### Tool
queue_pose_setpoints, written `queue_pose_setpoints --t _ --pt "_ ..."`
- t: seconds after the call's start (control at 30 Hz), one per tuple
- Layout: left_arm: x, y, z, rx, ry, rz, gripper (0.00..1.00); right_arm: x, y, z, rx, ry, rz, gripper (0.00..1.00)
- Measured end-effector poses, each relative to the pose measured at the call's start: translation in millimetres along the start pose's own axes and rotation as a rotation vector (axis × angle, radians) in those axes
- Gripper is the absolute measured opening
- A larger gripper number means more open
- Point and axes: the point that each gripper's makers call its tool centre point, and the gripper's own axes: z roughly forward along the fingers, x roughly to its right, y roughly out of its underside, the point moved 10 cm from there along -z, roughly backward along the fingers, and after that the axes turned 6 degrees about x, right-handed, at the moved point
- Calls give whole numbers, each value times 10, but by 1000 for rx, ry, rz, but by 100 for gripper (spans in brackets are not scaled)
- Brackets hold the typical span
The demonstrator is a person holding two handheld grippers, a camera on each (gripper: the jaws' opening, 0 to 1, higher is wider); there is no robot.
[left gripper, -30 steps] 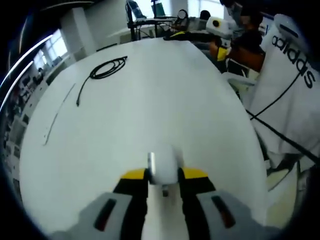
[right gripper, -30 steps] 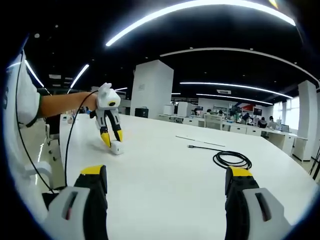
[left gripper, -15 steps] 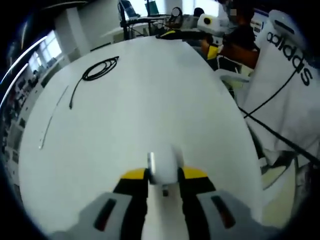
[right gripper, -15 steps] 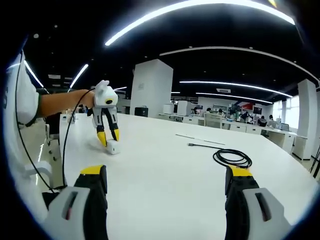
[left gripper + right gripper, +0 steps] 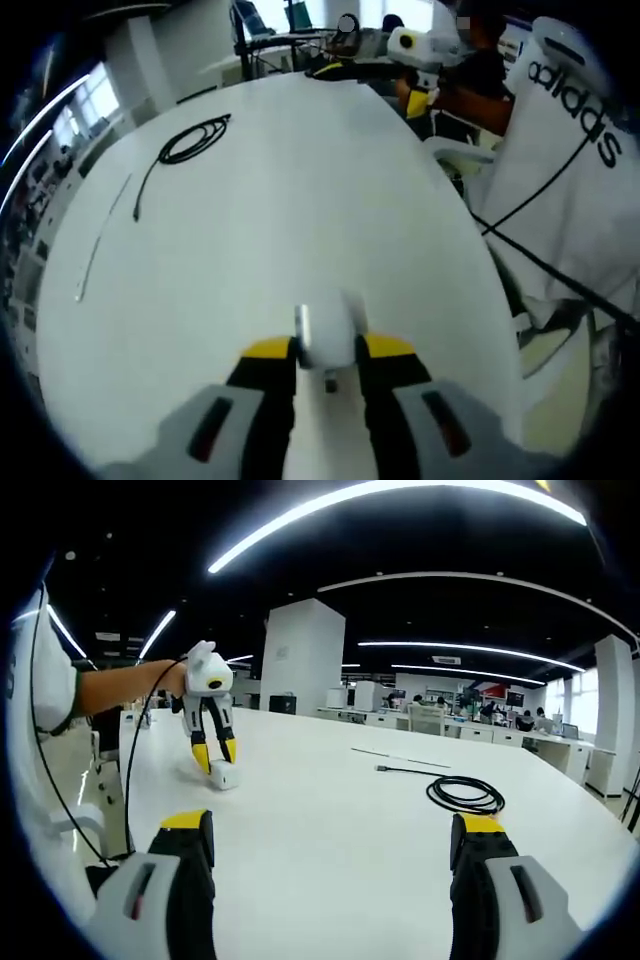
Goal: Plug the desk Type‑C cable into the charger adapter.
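My left gripper (image 5: 328,355) is shut on the white charger adapter (image 5: 328,335), held just above the white table (image 5: 300,200). A black coiled Type-C cable (image 5: 190,145) lies far across the table to the upper left, its plug end trailing toward me. In the right gripper view my right gripper (image 5: 330,850) stands open over the table with nothing between its yellow-tipped jaws. The same cable (image 5: 462,795) lies coiled ahead on the right. The left gripper (image 5: 215,752) with the adapter (image 5: 222,775) shows at the left, held by a person's arm.
A thin pale strip (image 5: 100,245) lies near the table's left edge. A person's white printed shirt (image 5: 575,150) and black cords hang at the right. The right gripper (image 5: 420,50) sits at the far end of the table. Office desks and a white pillar (image 5: 300,655) stand behind.
The left gripper has shifted a little with the adapter still in it; in the right gripper view it has drifted slightly left. The cable and my right gripper have not moved.
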Motion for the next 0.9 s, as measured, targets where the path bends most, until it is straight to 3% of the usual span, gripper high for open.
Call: queue_pose_setpoints --t 0.27,0.57,0.77,0.9 --pt "9 2 3 -1 7 12 26 -5 -4 10 2 -4 1 100" --pt "22 -8 -36 30 0 29 35 -26 5 33 1 -16 6 100" --pt "22 -29 -61 139 -43 42 45 -34 9 38 0 -20 10 100" --pt "30 -27 -88 179 -85 32 46 -38 8 45 -1 -23 10 100"
